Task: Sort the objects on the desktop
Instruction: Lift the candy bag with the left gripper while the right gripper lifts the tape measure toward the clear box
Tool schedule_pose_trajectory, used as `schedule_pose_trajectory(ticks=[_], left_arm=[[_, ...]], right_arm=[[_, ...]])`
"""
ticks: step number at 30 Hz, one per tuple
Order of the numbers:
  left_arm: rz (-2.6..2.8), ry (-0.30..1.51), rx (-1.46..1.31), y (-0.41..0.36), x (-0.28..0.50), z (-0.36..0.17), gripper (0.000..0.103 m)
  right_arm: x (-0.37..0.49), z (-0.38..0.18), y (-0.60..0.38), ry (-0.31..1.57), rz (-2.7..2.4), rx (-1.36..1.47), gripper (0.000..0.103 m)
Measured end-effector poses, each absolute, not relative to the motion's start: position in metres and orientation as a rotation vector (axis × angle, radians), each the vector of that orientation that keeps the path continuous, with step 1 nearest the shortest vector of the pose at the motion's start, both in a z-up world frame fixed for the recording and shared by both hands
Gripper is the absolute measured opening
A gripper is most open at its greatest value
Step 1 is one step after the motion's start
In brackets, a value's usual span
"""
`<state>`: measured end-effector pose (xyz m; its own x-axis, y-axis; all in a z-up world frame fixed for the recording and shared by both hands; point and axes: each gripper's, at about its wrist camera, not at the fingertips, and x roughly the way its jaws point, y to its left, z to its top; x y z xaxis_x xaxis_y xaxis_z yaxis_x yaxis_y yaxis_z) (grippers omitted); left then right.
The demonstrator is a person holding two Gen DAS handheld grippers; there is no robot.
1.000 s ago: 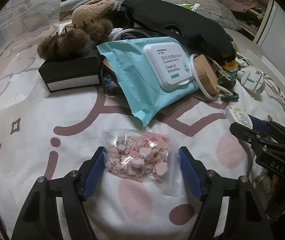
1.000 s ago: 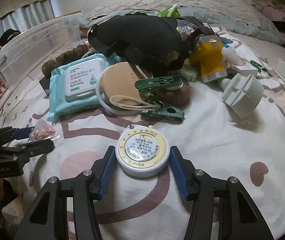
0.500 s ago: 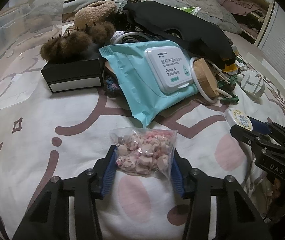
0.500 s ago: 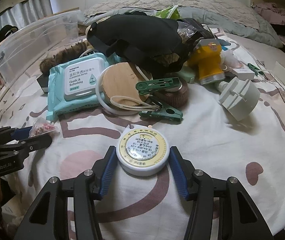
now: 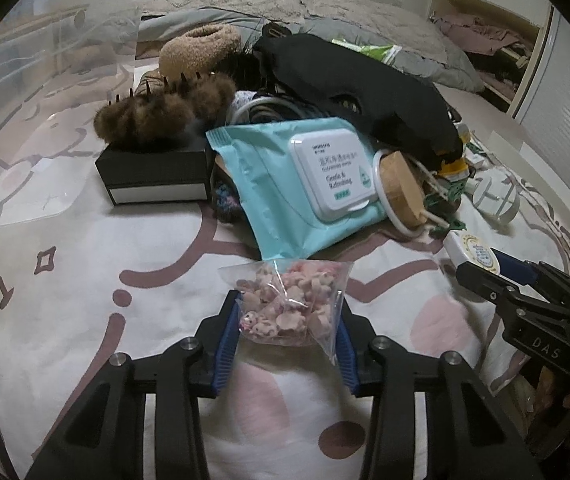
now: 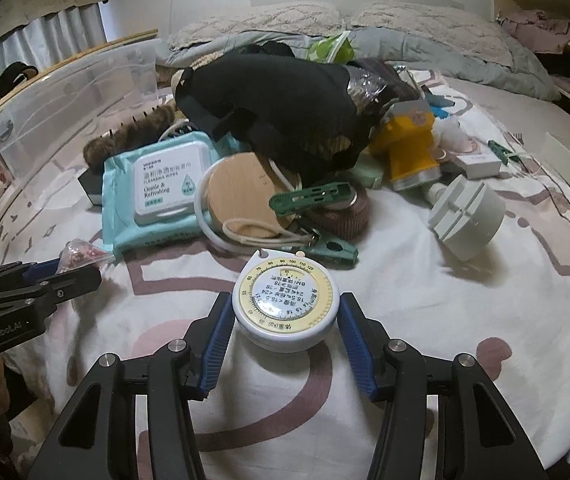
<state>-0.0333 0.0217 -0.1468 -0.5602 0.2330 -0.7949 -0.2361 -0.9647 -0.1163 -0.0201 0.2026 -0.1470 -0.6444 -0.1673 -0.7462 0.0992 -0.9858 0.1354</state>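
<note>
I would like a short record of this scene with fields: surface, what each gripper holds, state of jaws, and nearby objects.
surface: white bedsheet with pink pattern
left gripper: jaws have just been closing, pads now press a small clear plastic bag of pink pieces
right gripper: closed on a round white and yellow tape measure
nearby pile: light blue pack of wet wipes, round wooden lid, green clips, yellow lamp-like object, black fabric item
left side: clear plastic storage box
</note>
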Motion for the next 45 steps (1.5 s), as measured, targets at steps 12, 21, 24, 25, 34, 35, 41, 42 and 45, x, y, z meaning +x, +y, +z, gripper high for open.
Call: schedule_pose_trajectory(ticks=[12, 21, 24, 25, 34, 35, 41, 42, 45], left_arm=[[2.615, 0.000, -1.207, 0.021, -0.028, -0.123, 0.042], [2.664, -0.005, -1.101, 0.023, -0.019, -0.089, 0.043], [2.676, 0.003, -1.072, 0.024, -0.014, -0.077, 0.042], [2.683, 0.009, -1.063, 0.024, -0.012, -0.074, 0.042], [2.734, 0.066, -0.950, 0.028, 0.006, -0.033, 0.042], [2.738, 0.073, -0.939, 0.028, 0.009, -0.027, 0.042], [2.767, 0.076, -0.876, 0.023, 0.024, -0.001, 0.042], [2.780, 0.078, -0.859, 0.022, 0.028, 0.006, 0.042], [2.807, 0.075, -0.825, 0.016, 0.037, 0.024, 0.042]], right_arm=[[-0.021, -0.122, 0.203, -0.120, -2.746, 1.144, 0.053], [-0.019, -0.092, 0.204, -0.142, -2.760, 1.057, 0.053], [-0.016, -0.081, 0.205, -0.134, -2.750, 1.039, 0.053], [-0.015, -0.077, 0.206, -0.122, -2.750, 1.032, 0.053], [-0.001, -0.029, 0.203, -0.077, -2.743, 0.952, 0.053], [0.001, -0.024, 0.200, -0.071, -2.742, 0.943, 0.053], [0.014, 0.009, 0.185, -0.055, -2.723, 0.874, 0.053], [0.016, 0.016, 0.182, -0.056, -2.720, 0.862, 0.053], [0.024, 0.031, 0.174, -0.059, -2.703, 0.826, 0.053]])
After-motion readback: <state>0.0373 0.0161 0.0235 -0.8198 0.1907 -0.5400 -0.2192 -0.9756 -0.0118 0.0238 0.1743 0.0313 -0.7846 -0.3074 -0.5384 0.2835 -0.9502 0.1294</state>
